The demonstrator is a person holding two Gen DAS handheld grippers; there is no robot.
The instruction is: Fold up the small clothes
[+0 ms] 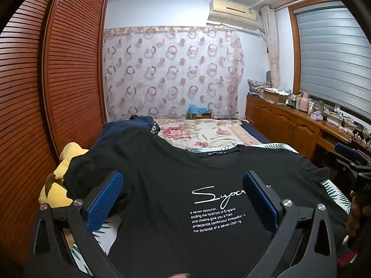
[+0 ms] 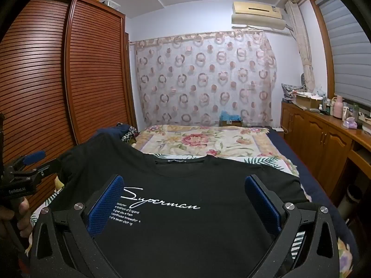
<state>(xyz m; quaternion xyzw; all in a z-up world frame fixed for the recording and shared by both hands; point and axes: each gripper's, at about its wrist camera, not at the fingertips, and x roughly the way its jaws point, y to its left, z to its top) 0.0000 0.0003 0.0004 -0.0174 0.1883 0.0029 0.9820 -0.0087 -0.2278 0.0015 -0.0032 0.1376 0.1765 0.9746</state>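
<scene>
A black T-shirt with white "Superman" script lies spread front-up on the bed, collar away from me; it also shows in the right wrist view. My left gripper is open, its blue pads wide apart above the shirt's chest on the left side. My right gripper is open too, hovering over the chest print. Neither holds cloth. The right gripper appears at the right edge of the left wrist view, and the left gripper at the left edge of the right wrist view.
A yellow plush toy lies at the shirt's left sleeve. Dark blue clothes are piled behind it. A floral quilt covers the far bed. A slatted wardrobe stands left, a wooden cabinet right.
</scene>
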